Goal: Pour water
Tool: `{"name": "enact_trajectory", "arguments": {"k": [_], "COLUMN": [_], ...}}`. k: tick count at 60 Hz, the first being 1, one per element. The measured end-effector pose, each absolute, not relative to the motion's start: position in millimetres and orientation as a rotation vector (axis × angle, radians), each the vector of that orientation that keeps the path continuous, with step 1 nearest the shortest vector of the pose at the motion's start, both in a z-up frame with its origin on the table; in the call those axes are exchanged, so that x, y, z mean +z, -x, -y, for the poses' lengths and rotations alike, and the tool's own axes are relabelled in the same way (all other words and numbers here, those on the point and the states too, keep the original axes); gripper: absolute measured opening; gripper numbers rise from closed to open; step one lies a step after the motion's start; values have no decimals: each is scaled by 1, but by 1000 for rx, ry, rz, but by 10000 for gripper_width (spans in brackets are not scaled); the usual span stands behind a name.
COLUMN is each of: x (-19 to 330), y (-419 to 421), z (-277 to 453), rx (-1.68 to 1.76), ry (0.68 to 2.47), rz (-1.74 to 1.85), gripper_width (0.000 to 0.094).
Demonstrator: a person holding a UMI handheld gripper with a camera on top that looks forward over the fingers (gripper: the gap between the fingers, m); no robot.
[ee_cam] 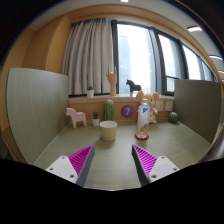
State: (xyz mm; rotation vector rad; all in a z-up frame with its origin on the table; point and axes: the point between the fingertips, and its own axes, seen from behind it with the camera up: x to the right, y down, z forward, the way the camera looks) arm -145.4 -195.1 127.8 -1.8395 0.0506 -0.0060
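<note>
Taking the pale cup (108, 129) on the bench (60, 145) as the landmark: farthest to its left stands a grey-green partition panel (35, 100), and closer in, still left of the cup and slightly behind it, a small pink animal figure (76, 117). Directly behind the cup rises a little green cactus (109, 108), with a purple round thing (127, 112) just to the right of that. To the right of the cup, near it but apart, stands a small bottle-like thing with a white top and a red base (142, 122); what it holds cannot be made out. Further right and back sits a small green plant (172, 117). Behind everything a window (135, 55) with a grey curtain (90, 55). The tool (113, 160) hangs in front of the cup, its fingers (78, 160) spread wide with nothing between them, the cup lying just ahead of the gap.
</note>
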Motion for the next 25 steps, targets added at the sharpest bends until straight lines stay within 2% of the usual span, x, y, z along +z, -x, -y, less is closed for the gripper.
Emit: {"name": "enact_trajectory", "arguments": {"k": [25], "x": [173], "y": [169], "z": [227], "rx": [8], "ry": [1760], "rz": [3], "gripper_width": [751]}}
